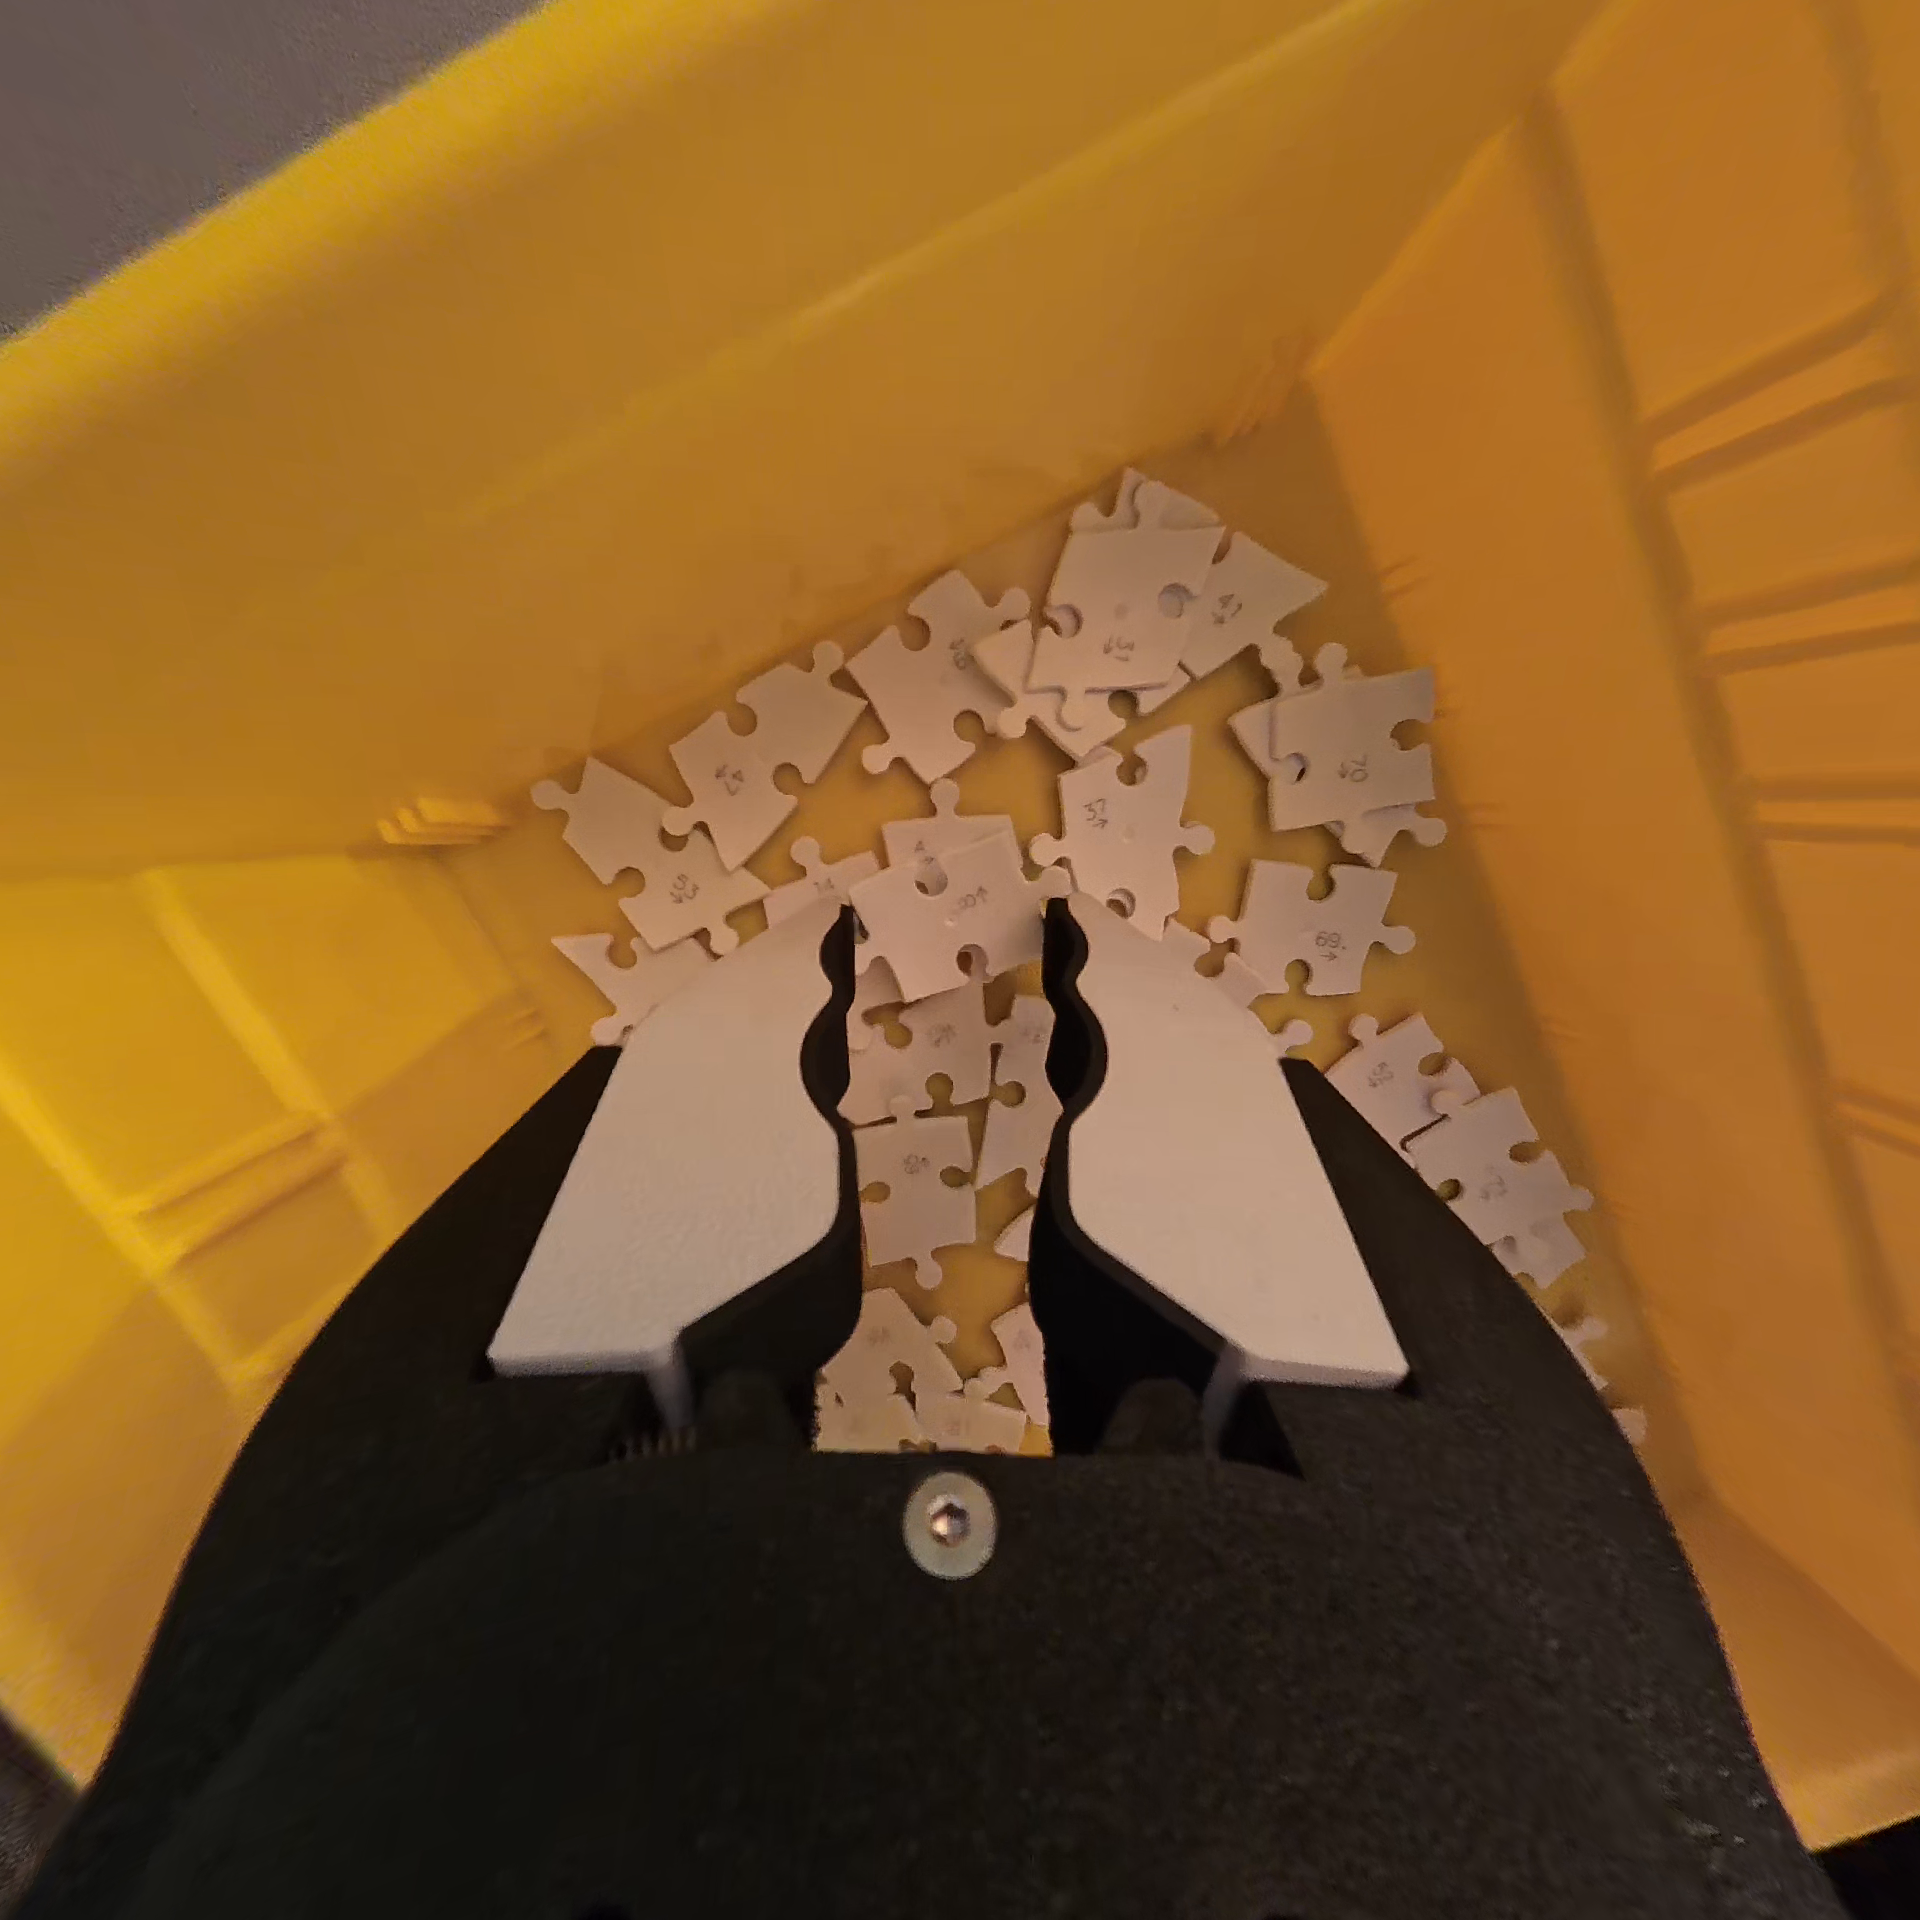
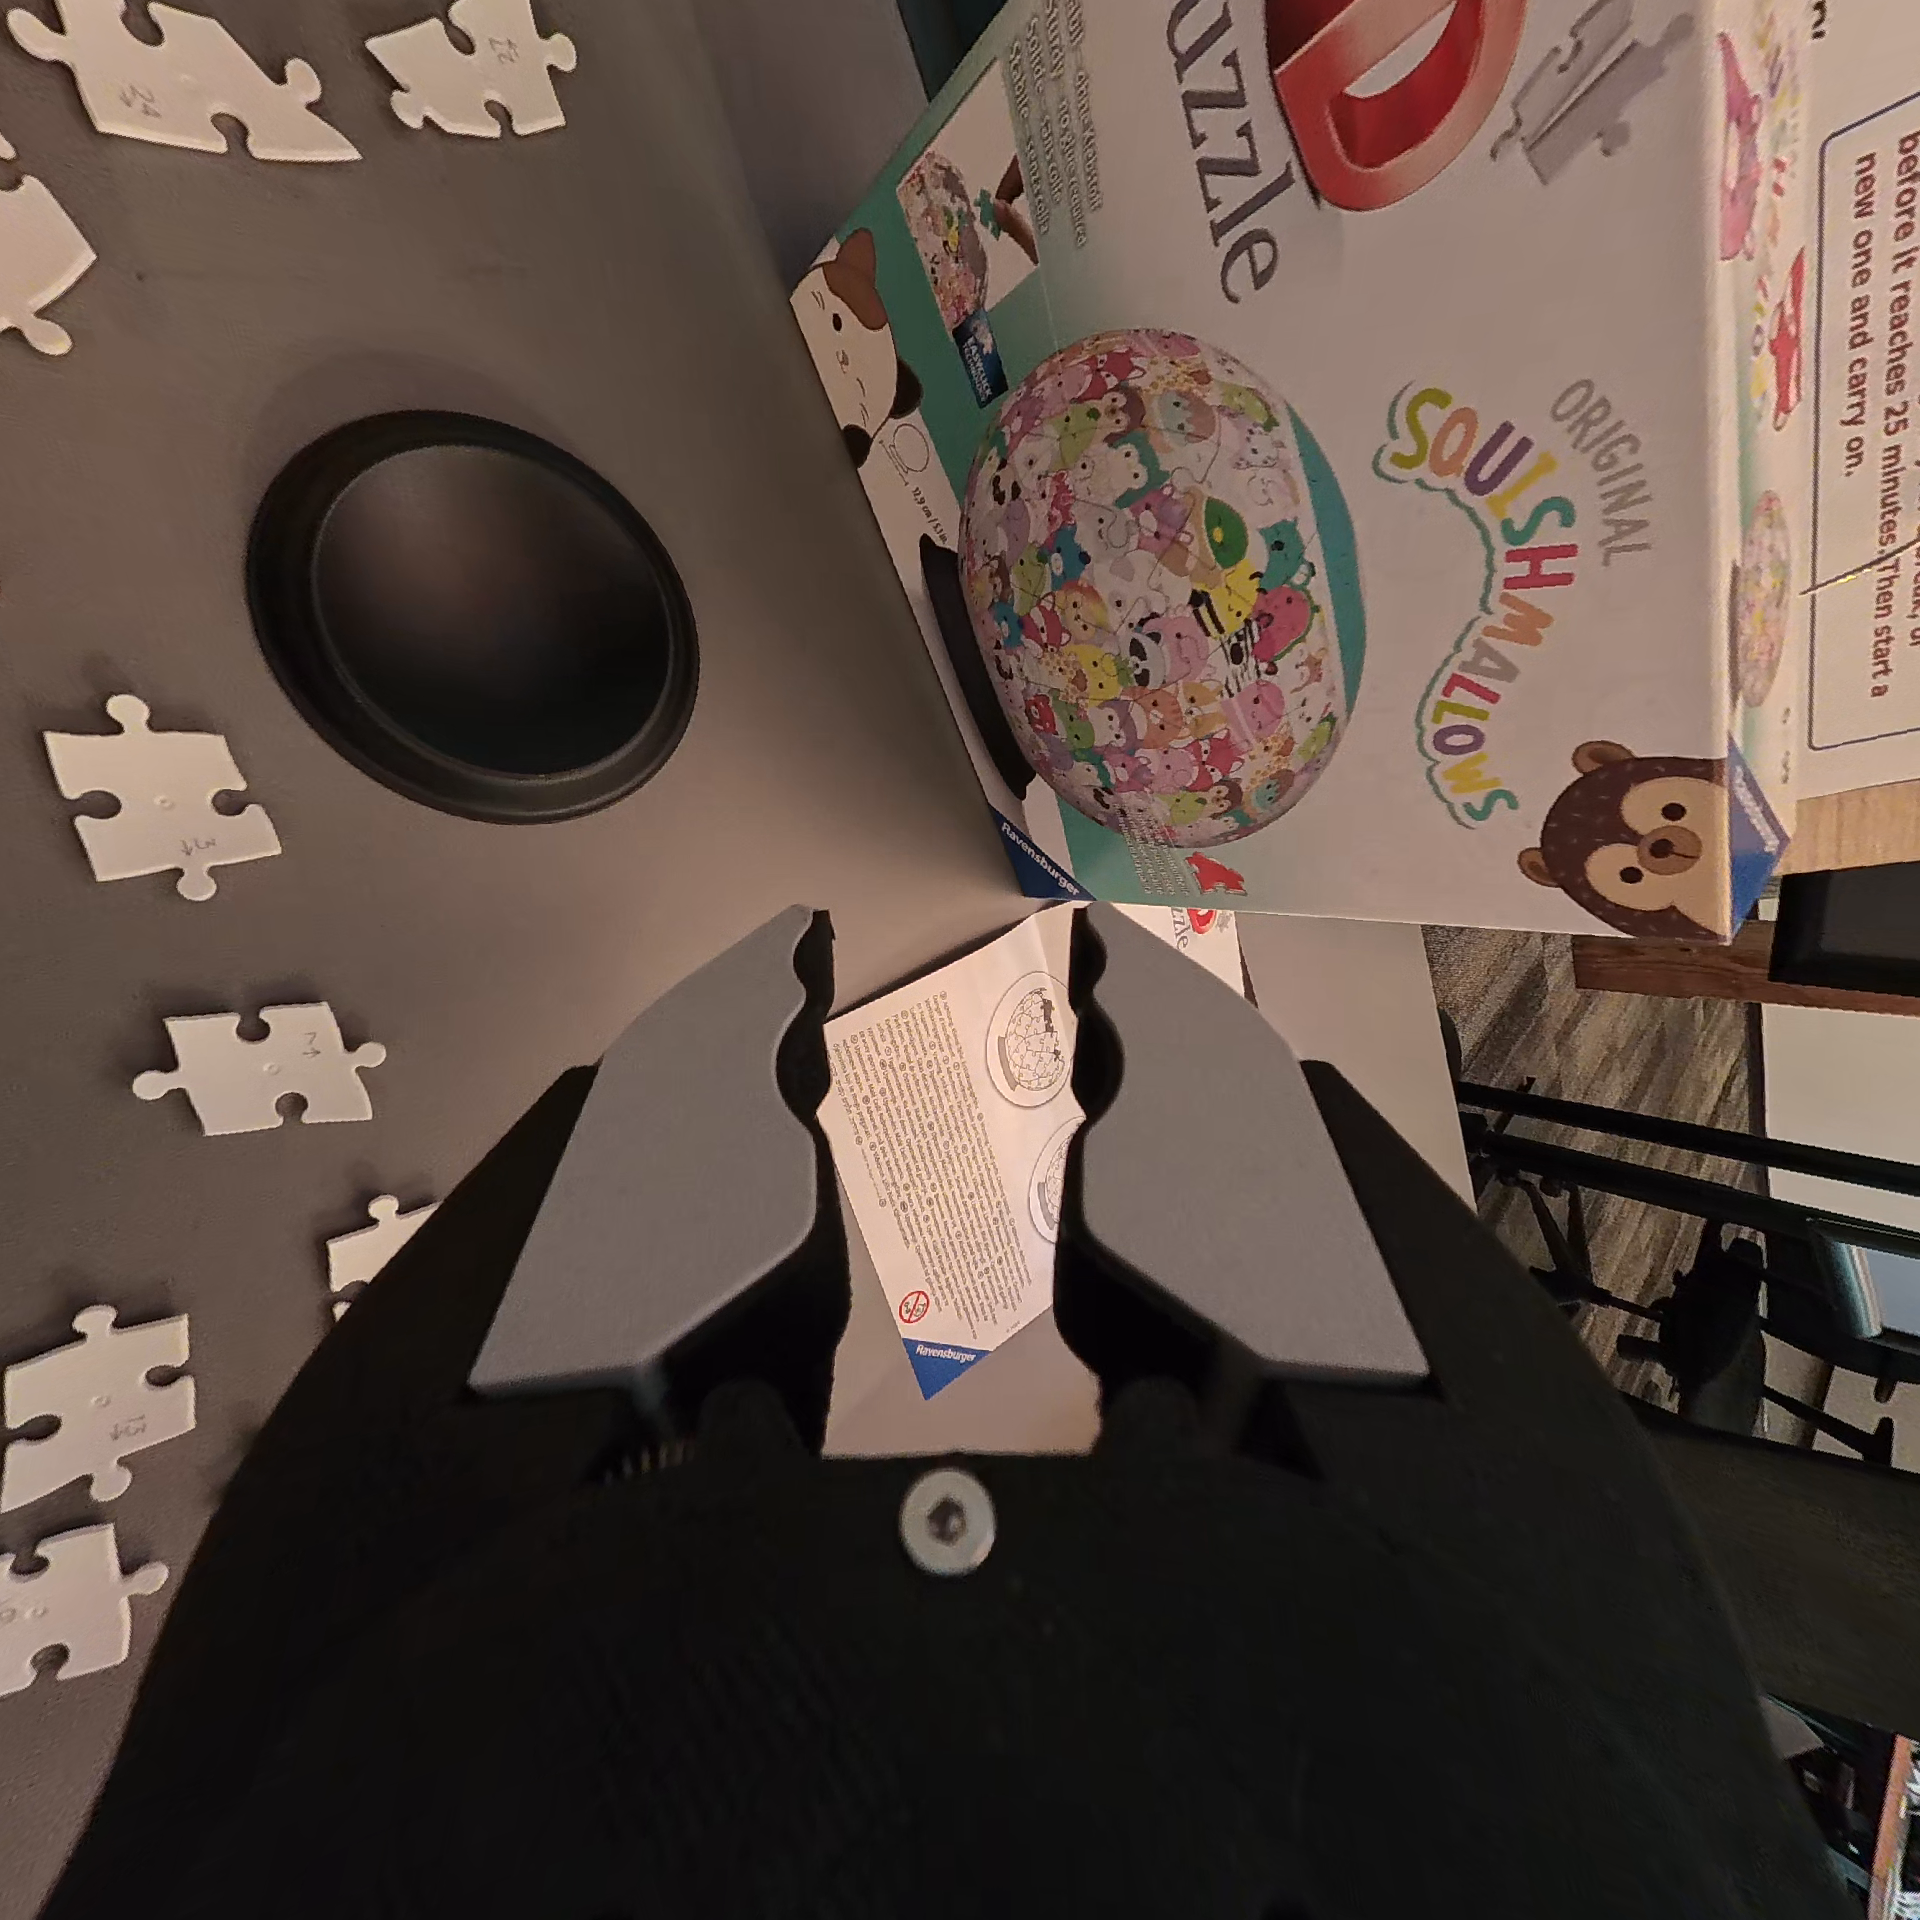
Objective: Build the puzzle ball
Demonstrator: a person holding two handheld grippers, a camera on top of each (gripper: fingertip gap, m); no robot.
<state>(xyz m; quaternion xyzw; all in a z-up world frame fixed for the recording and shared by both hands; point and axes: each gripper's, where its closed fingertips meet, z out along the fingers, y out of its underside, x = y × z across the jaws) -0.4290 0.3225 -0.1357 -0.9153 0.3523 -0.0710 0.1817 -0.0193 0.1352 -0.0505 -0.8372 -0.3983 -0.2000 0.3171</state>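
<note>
Left gripper (image 1: 948, 914) pinches one white puzzle piece (image 1: 951, 920) by its edges at its fingertips, above loose pieces in a yellow bin (image 1: 727, 436); such a thin hold could slip, while the right gripper (image 2: 951, 925) hovers part-open, empty.

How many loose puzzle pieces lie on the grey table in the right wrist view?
8 puzzle pieces: two at top, one at left edge, four lower left, one partly behind the right tool. More may be hidden.
</note>
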